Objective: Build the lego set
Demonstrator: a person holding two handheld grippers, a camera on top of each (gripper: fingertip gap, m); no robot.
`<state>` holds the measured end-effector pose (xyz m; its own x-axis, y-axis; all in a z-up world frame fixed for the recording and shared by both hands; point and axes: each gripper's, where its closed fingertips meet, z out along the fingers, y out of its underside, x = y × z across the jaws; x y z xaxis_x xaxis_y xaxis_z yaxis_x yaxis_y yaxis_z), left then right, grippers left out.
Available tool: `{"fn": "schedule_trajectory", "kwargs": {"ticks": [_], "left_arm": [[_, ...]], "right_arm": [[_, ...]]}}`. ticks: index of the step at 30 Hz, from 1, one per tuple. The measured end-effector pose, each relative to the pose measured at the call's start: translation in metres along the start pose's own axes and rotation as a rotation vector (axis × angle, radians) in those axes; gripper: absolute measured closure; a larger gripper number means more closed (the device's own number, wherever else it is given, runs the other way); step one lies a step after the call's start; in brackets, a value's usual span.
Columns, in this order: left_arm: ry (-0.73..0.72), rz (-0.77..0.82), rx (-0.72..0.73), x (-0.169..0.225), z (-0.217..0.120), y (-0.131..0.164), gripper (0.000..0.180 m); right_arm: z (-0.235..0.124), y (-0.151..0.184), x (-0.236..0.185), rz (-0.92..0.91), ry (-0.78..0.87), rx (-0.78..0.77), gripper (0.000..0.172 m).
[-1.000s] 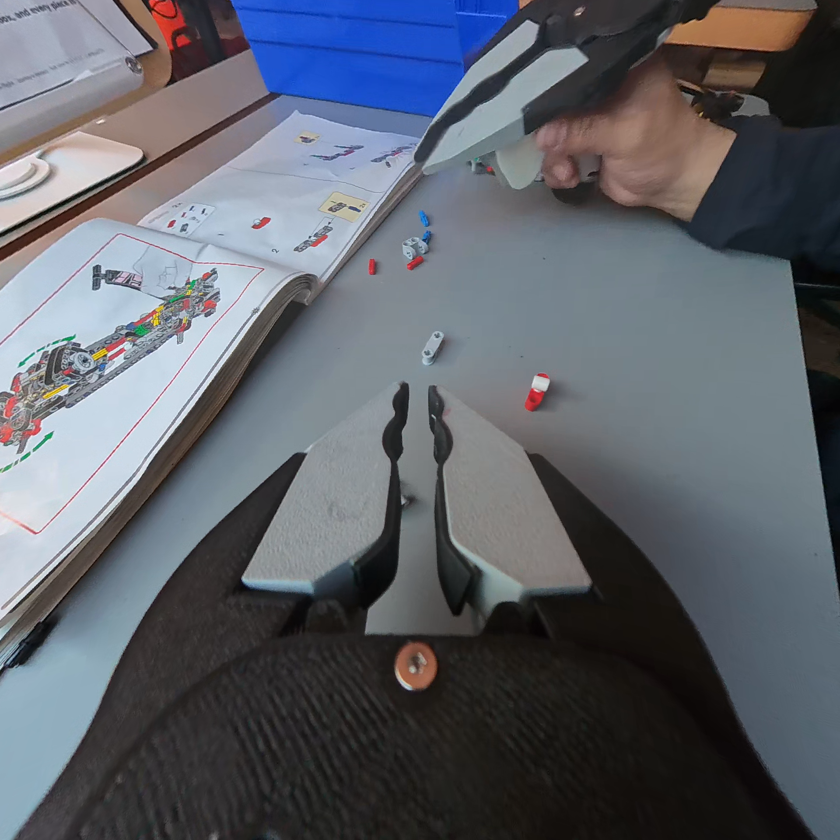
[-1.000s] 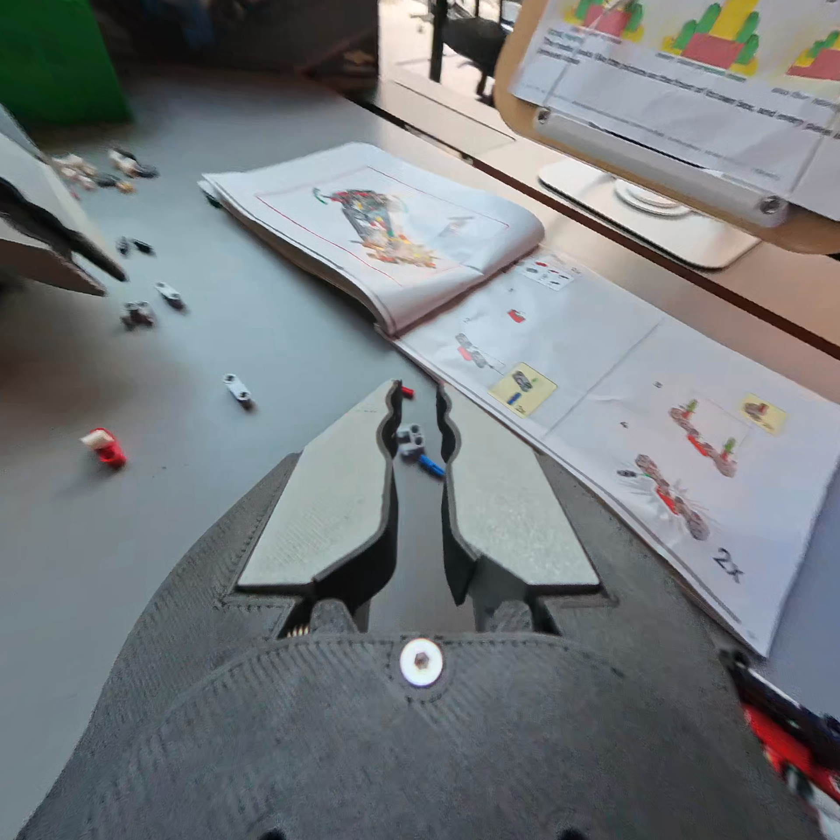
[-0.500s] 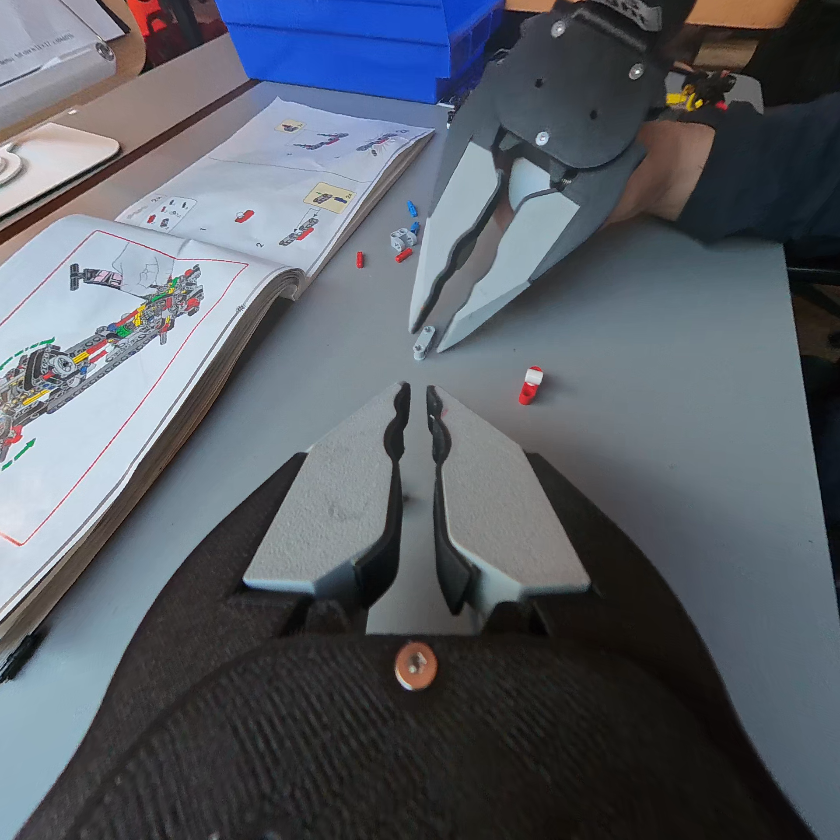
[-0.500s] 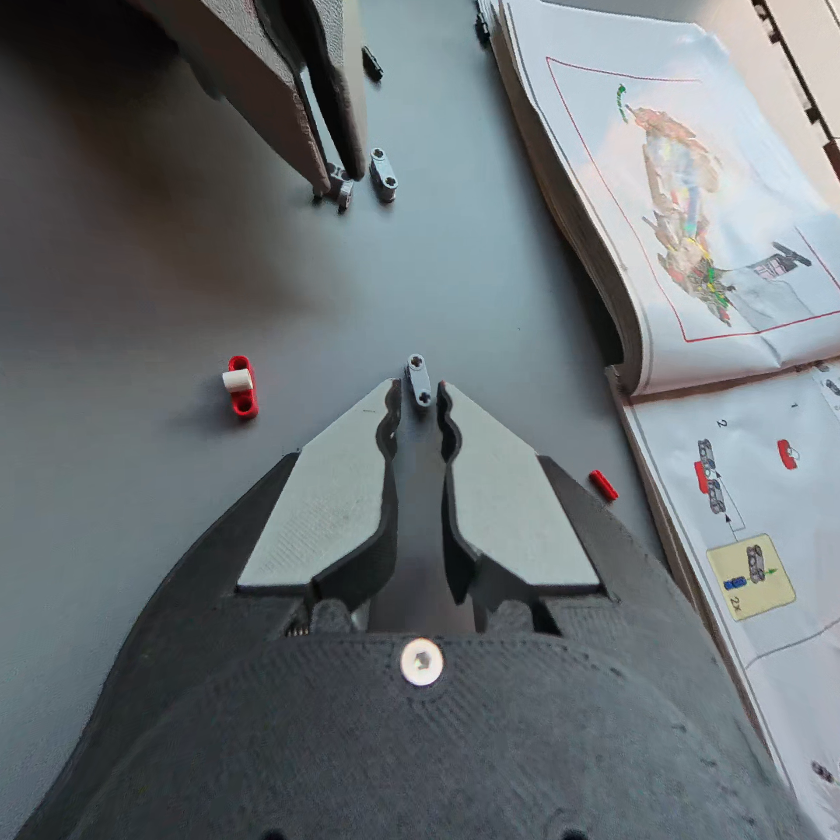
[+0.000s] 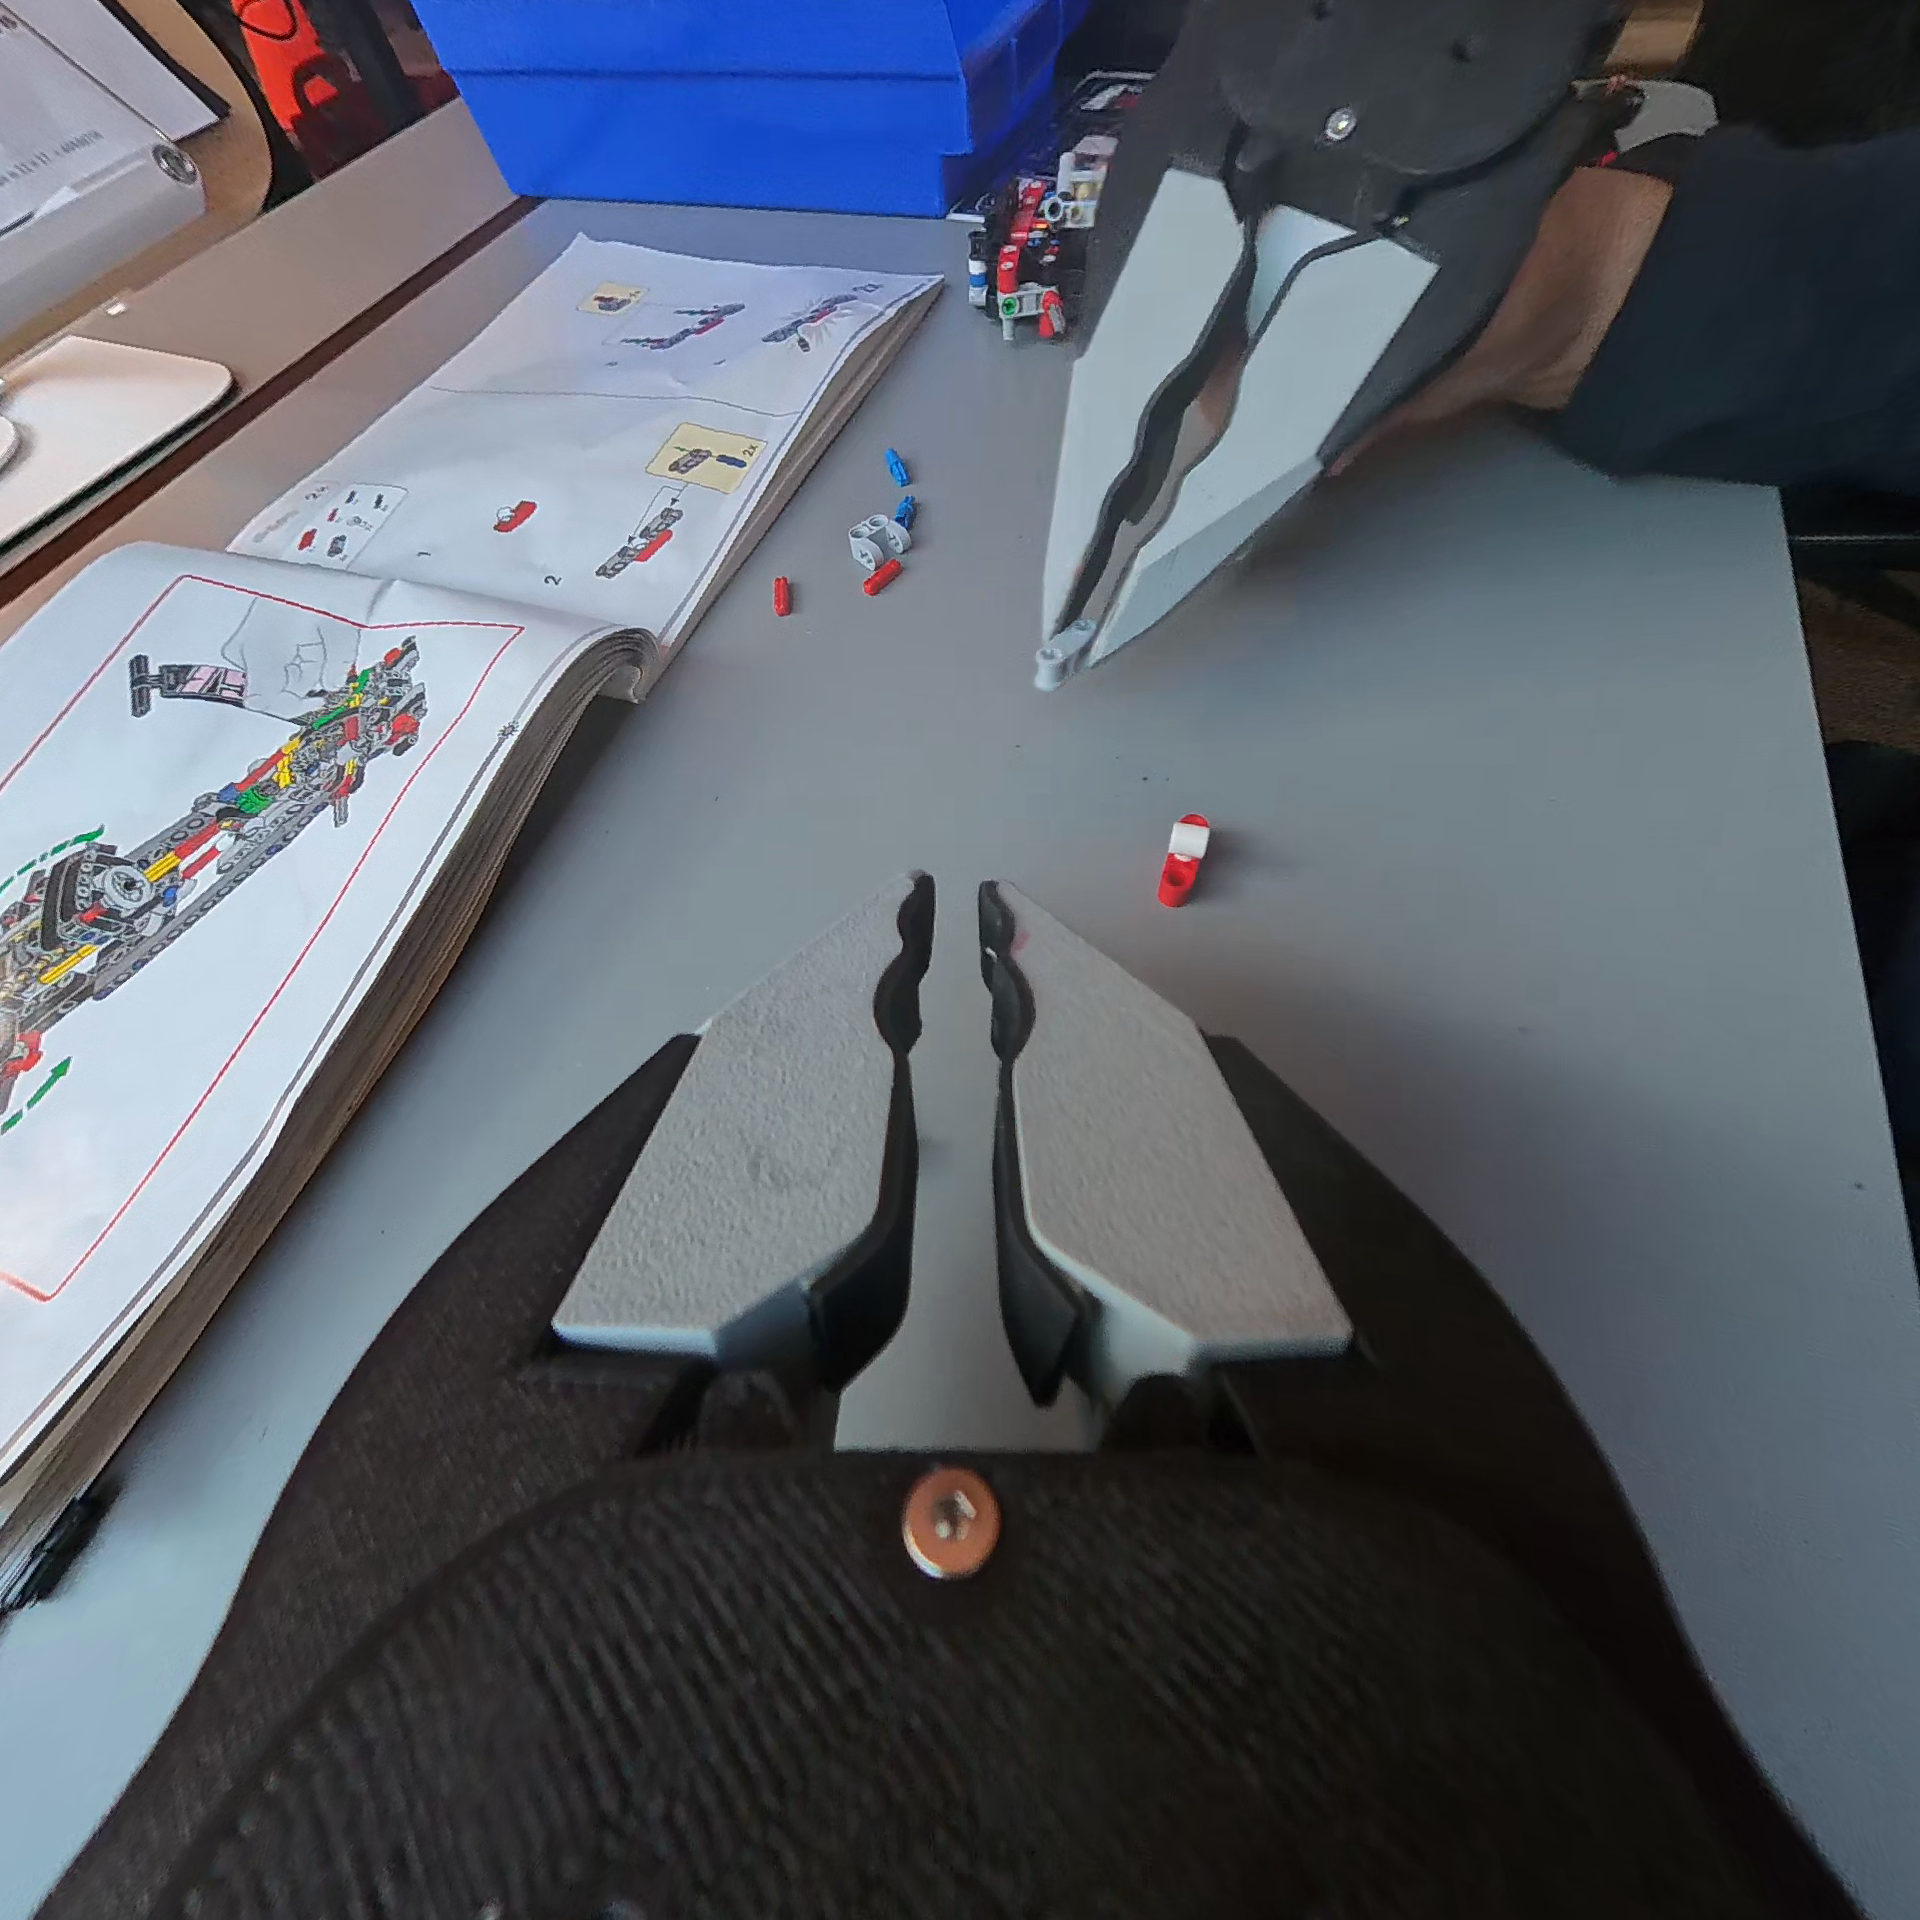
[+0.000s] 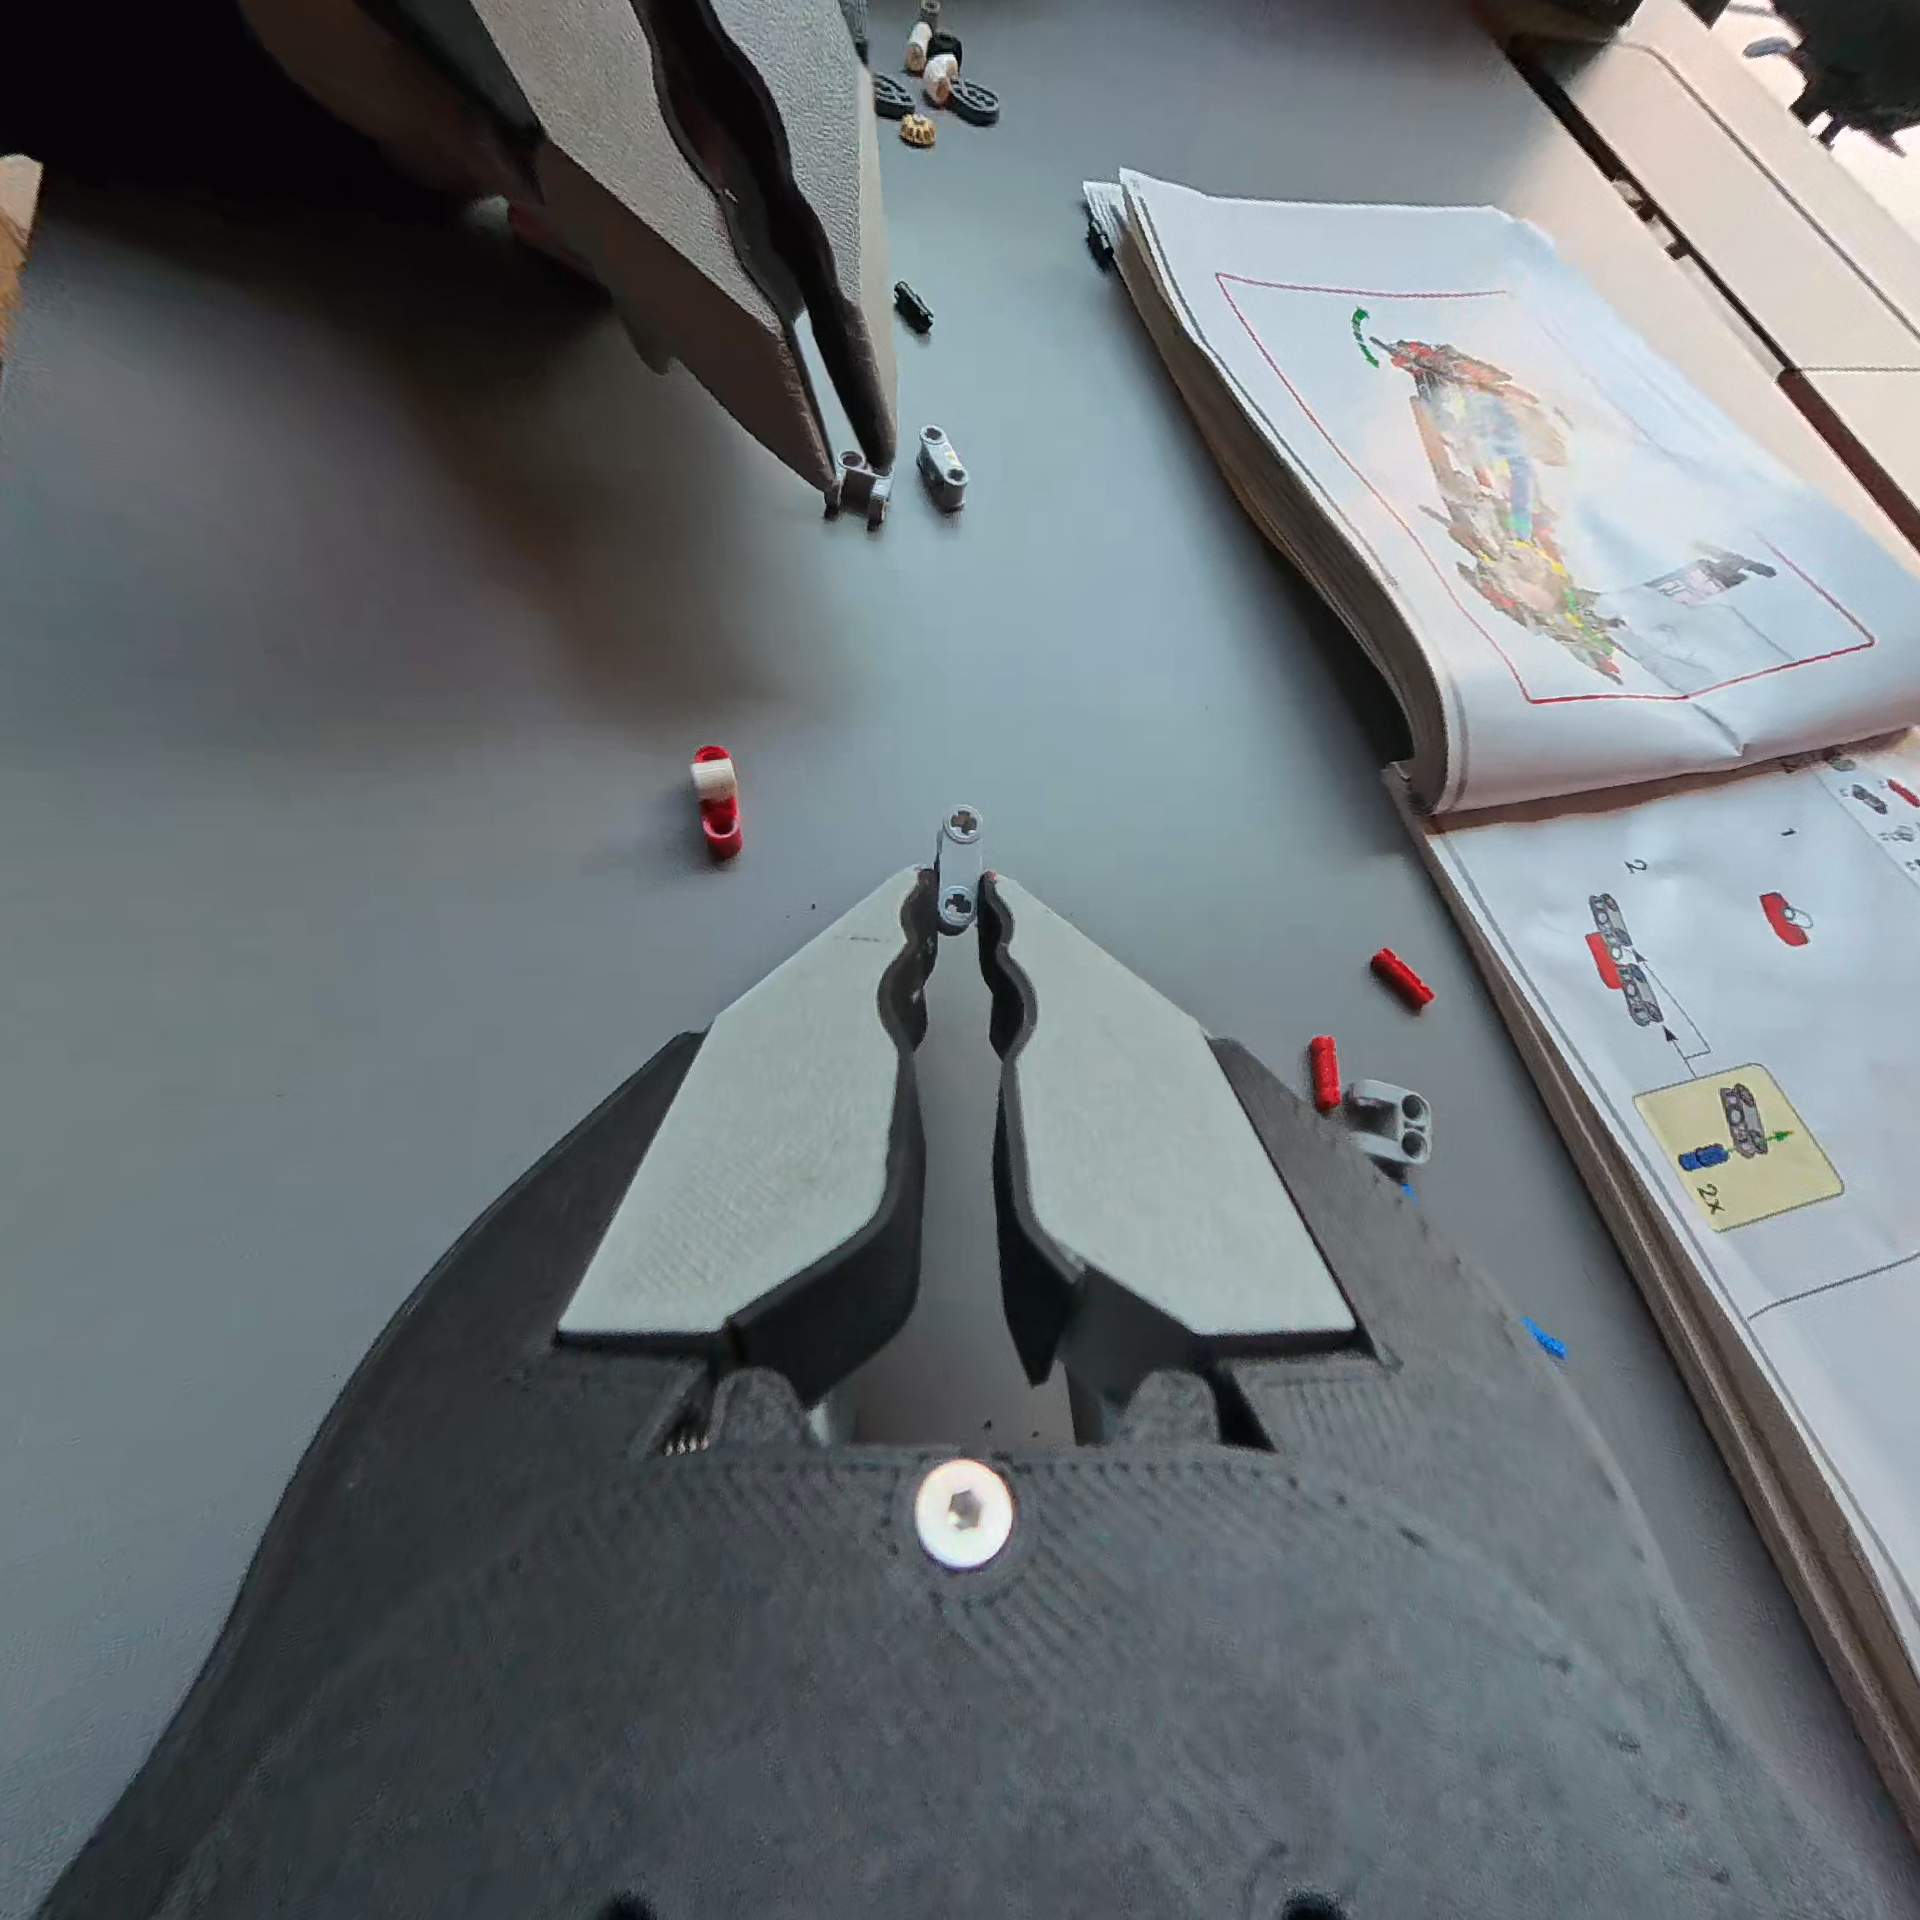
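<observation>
My right gripper (image 6: 954, 883) is shut on one end of a small grey two-hole link (image 6: 961, 862); both pads press on it and the other end sticks out ahead. In the left wrist view this gripper (image 5: 1075, 639) points down at the grey table (image 5: 1455, 935) with the link (image 5: 1055, 665) at its tips. My left gripper (image 5: 951, 891) hovers low over the table, its jaws a narrow slit apart with only bare table between the tips. A red piece with a white bush (image 5: 1182, 862) lies just right of it.
An open instruction book (image 5: 312, 831) covers the left side. Red pins (image 5: 779, 595), a grey connector (image 5: 878, 535) and blue pins (image 5: 896, 468) lie by its edge. Two grey pieces (image 6: 940, 468) lie by the left gripper (image 6: 857, 457). Blue bins (image 5: 727, 94) and a partly built model (image 5: 1023, 249) stand at the back. One gripper's finger ends stand about 9 centimeters off the other's. The grey connector (image 5: 878, 535) lies some 10 centimeters from my right tips, 15 centimeters from my left tips. It turns up in the right wrist view (image 6: 1393, 1137) as well.
My right gripper swung from the booklet's edge to the grey link, then closed on it; half a second ago the link lay between open tips. The left gripper barely moved.
</observation>
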<state>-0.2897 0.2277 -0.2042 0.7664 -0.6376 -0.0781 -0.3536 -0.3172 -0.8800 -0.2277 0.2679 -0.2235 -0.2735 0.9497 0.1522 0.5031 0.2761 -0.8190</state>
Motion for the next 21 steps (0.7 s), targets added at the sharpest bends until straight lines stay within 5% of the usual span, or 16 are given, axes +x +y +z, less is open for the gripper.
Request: {"fn": "schedule_trajectory", "kwargs": {"ticks": [12, 18, 21], "left_arm": [[0.019, 0.149, -0.096, 0.02, 0.011, 0.011, 0.171], [0.021, 0.114, -0.057, 0.027, 0.014, -0.005, 0.167], [0.135, 0.01, -0.034, 0.04, 0.016, -0.018, 0.161]], "right_arm": [[0.0, 0.011, -0.005, -0.078, 0.023, -0.064, 0.167], [-0.008, -0.004, -0.014, -0.127, 0.034, 0.021, 0.167], [-0.017, -0.021, -0.015, -0.254, 0.173, 0.07, 0.167]]}}
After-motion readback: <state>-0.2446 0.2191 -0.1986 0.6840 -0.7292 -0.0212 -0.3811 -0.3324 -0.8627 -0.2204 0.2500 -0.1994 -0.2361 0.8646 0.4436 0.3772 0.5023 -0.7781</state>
